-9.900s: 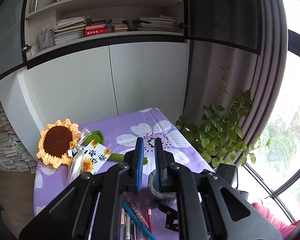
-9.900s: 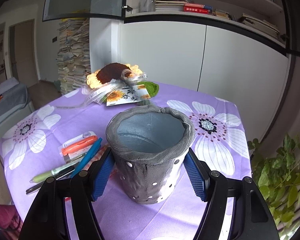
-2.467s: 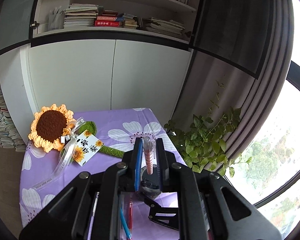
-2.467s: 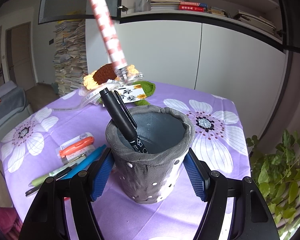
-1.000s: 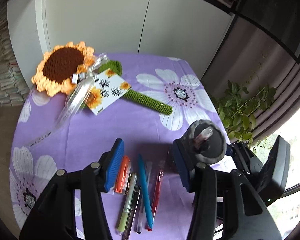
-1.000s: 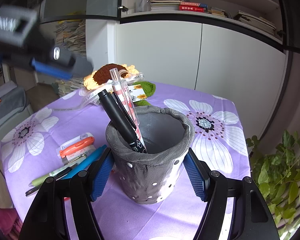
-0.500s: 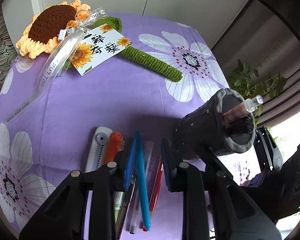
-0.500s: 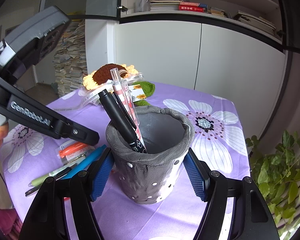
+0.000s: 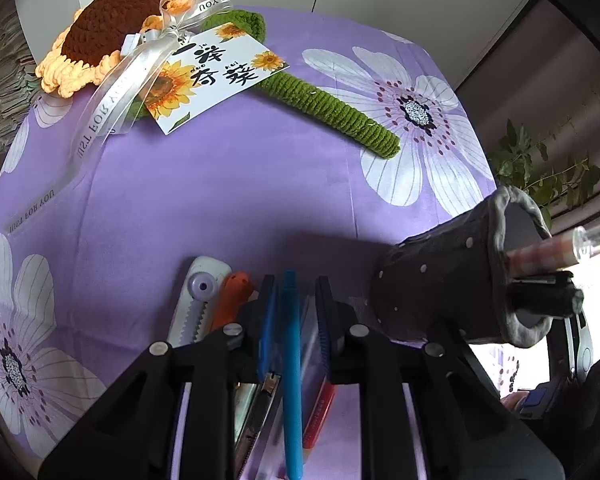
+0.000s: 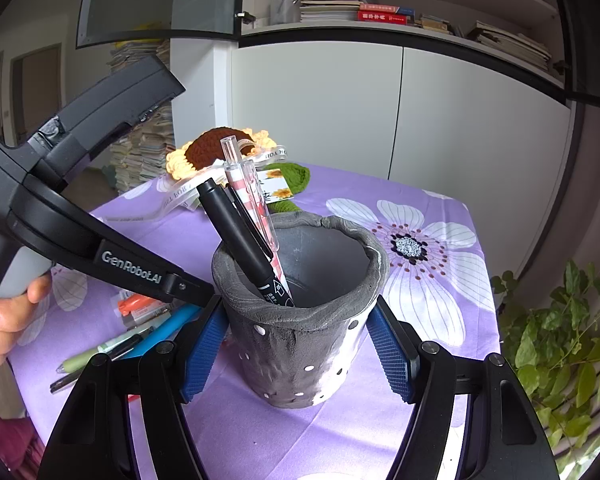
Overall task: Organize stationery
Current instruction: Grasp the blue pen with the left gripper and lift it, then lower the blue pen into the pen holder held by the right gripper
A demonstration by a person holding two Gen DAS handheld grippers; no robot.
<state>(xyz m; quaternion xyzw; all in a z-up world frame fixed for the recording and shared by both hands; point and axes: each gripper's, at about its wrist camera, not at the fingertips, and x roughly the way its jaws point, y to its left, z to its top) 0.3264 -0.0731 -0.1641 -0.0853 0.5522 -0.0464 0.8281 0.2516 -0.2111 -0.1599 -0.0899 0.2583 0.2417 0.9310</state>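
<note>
My right gripper [image 10: 296, 344] is shut on the grey pen holder [image 10: 300, 320], which stands on the purple cloth and holds a black marker [image 10: 240, 236] and a pink checked pen [image 10: 252, 192]. The holder [image 9: 452, 280] also shows at the right of the left wrist view. My left gripper [image 9: 294, 292] is low over the loose pens, its jaws narrowly open around a blue pen [image 9: 291, 360] lying on the cloth. An orange pen [image 9: 232, 296], a white utility knife [image 9: 198, 300] and a red pen [image 9: 318, 412] lie beside it.
A crocheted sunflower [image 9: 112, 36] with a green stem [image 9: 328, 108], ribbon and card [image 9: 216, 76] lies at the far side of the table. A potted plant [image 10: 560, 344] stands off the right edge. Cabinets and bookshelves [image 10: 380, 12] are behind.
My left gripper has let the pink pen go into the holder, swung down to the loose pens and narrowed its jaws around the blue pen. The right gripper has not moved.
</note>
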